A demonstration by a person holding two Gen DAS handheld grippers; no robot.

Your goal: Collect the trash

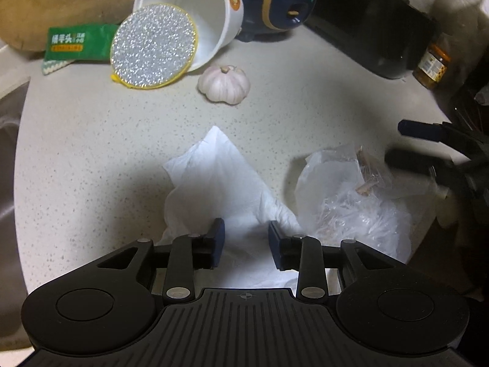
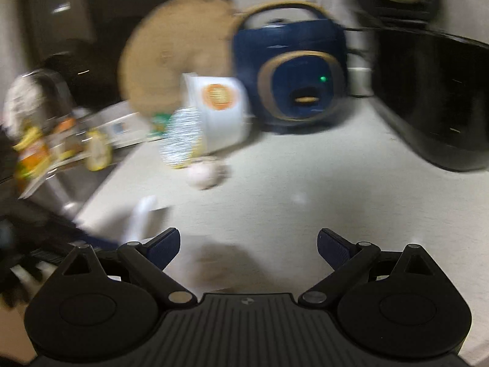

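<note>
We judge the crumpled white paper tissue (image 1: 214, 183) to be very light, soft and limp; it'll collapse under the pads, so best to pinch a raised fold near its middle rather than a flat edge, w/ a firm close since thin paper slips out easily; it lies low centre in the left wrist view on the speckled pale countertop (image 1: 91, 153), rumpled into a rough wedge w/ one corner pointing up-frame; the left gripper (image 1: 246, 238) straddles its near end, jaws fairly wide apart, tissue between them but pads not visibly pressing, so nothing gripped; just right of the tissue sits a clear crinkled plastic bag (image 1: 345, 195) w/ a few brownish scraps inside, also light, slippery and springy, likely more trash; the right gripper (image 2: 248, 246) shows at the right edge of that view, near the bag; in its own blurred view its jaws stand wide open and empty; upper frame holds a tipped white paper cup (image 1: 195, 12) w/ silvery foil lid (image 1: 152, 46) peeled back, prob. trash too, stiff but crushable; a garlic bulb (image 1: 224, 83) lies just below it.
</note>
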